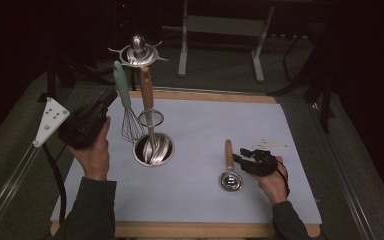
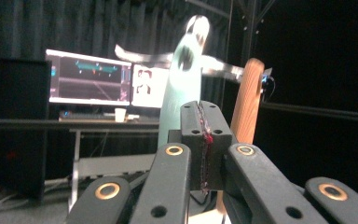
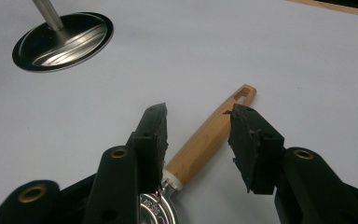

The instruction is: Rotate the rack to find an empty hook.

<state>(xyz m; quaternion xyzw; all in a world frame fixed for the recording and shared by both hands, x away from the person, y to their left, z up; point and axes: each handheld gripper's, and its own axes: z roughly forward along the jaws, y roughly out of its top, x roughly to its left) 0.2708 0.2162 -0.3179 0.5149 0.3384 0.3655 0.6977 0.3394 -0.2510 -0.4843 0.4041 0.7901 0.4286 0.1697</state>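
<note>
A steel utensil stand (image 1: 152,149) rises from a round base to a ring of hooks. From the hooks hang a teal-handled whisk (image 1: 122,82) and a wooden-handled utensil (image 1: 146,87). My left gripper (image 1: 111,96) is held up just left of the whisk handle. Its jaws are shut (image 2: 200,109), and the teal handle (image 2: 182,88) stands right behind their tips. A small steel spoon with a wooden handle (image 1: 228,152) lies on the white mat. My right gripper (image 1: 237,159) is open beside it, its jaws (image 3: 198,116) on either side of the handle (image 3: 205,140) without touching it.
The white mat (image 1: 200,125) covers a wooden board with a bare rim. The stand's base (image 3: 63,39) lies to the far left of the right gripper. Monitors on a desk (image 2: 93,79) and a table frame (image 1: 220,30) stand beyond the board.
</note>
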